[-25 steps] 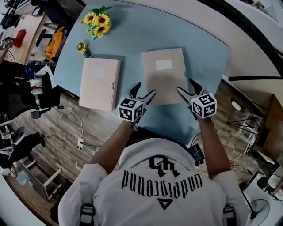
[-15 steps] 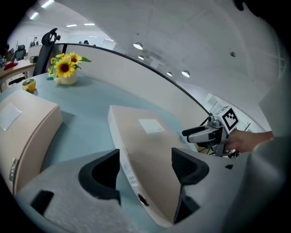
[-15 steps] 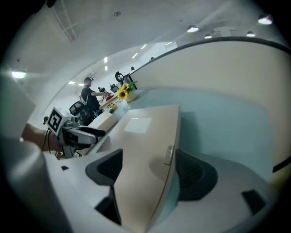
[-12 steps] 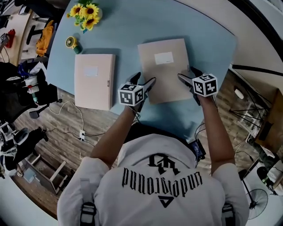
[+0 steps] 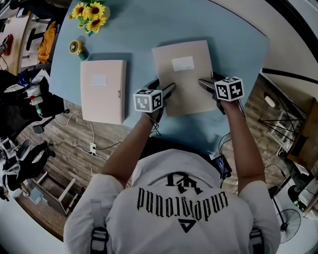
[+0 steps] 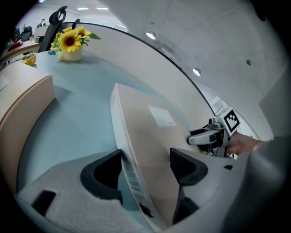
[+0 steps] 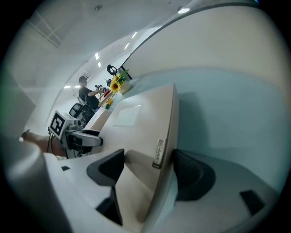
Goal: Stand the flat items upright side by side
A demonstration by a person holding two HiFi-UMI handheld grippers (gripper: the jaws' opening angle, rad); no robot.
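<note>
Two beige file boxes lie flat on the blue table (image 5: 134, 34). The left box (image 5: 102, 90) lies alone, clear of both grippers. My left gripper (image 5: 161, 89) straddles the near left edge of the right box (image 5: 183, 74); its spine (image 6: 132, 168) sits between the jaws, one finger (image 6: 186, 166) over the top face. My right gripper (image 5: 209, 82) straddles the box's right edge (image 7: 166, 145) in the same way. Both pairs of jaws have just been closing a little. They stand wide, and the pads do not visibly press on the box.
A pot of sunflowers (image 5: 88, 10) and a small yellow roll (image 5: 76, 47) stand at the table's far left corner. The table's near edge runs just behind my grippers. Office clutter and cables lie on the wooden floor (image 5: 74, 149) to the left.
Both grippers have come down and forward from above the near edge of the right box to its two sides. Neither box has moved.
</note>
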